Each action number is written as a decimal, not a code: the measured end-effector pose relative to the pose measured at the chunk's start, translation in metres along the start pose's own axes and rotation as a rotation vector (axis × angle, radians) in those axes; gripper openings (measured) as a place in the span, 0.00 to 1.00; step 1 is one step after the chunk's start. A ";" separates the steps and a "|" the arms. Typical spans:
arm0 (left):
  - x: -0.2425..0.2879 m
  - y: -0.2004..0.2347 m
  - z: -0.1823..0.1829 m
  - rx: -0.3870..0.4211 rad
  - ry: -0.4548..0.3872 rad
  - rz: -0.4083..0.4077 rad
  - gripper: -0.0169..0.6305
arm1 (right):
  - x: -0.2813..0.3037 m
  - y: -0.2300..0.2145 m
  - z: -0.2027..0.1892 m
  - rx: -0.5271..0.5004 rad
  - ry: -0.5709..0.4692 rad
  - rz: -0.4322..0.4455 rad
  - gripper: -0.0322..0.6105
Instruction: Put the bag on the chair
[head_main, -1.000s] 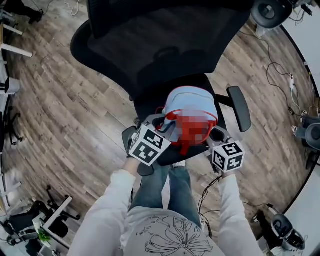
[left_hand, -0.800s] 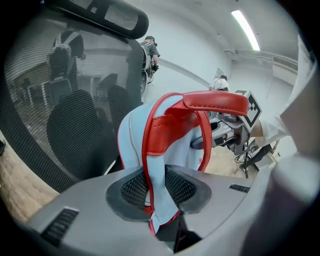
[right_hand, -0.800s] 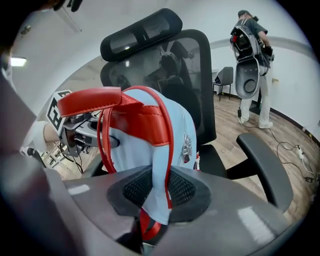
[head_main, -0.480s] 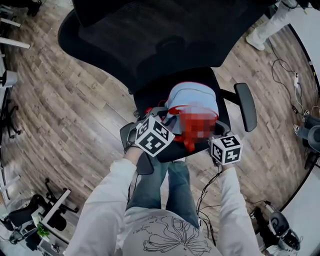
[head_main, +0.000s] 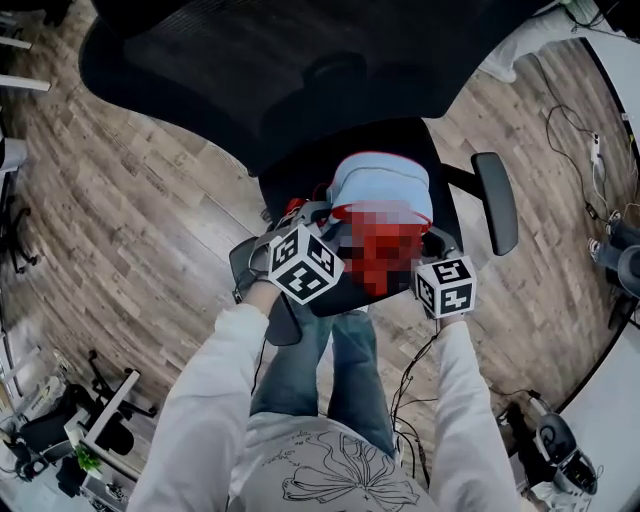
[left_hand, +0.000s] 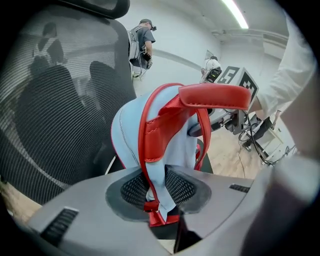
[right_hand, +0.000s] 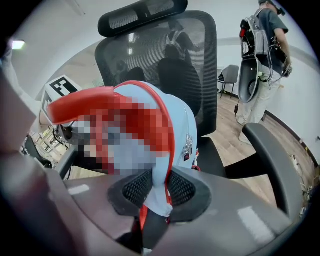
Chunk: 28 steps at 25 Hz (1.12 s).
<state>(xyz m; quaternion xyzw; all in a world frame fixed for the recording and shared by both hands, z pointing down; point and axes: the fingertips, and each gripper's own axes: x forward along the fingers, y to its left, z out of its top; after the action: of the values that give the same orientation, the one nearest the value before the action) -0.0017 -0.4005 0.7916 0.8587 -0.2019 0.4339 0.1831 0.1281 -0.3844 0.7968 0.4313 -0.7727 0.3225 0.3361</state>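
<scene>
Your left gripper (left_hand: 159, 212) pinches red-trimmed fabric of the bag (head_main: 382, 188), and your right gripper (right_hand: 156, 202) clamps its opposite side. The bag stands upright over the seat of the chair (head_main: 300, 90), just before the backrest, possibly touching the seat.

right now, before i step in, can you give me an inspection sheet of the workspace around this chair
surface: black chair seat, mesh backrest behind it, armrest at the right
job's things: light blue bag with red straps, upright over the seat; whether it rests on it cannot be told
clutter: nothing seen on the seat
grippers: left claw shut on a strap of the bag; right claw shut on a strap at the bag's other side
cables: loose cables on the floor right of the chair
surroundings: wood floor; another person standing beyond the chair
</scene>
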 end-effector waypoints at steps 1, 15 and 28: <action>0.001 0.001 -0.001 0.001 -0.003 -0.002 0.18 | 0.001 0.000 -0.001 0.000 -0.006 0.001 0.20; -0.006 0.003 -0.009 -0.038 -0.007 0.019 0.20 | -0.002 0.005 -0.003 0.085 -0.050 0.008 0.30; -0.104 0.009 0.038 -0.159 -0.196 0.167 0.22 | -0.089 0.006 0.053 0.124 -0.229 -0.001 0.42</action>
<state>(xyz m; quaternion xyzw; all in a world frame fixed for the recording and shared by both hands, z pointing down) -0.0376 -0.4074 0.6867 0.8599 -0.3232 0.3445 0.1934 0.1459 -0.3837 0.6948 0.4857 -0.7843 0.3183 0.2183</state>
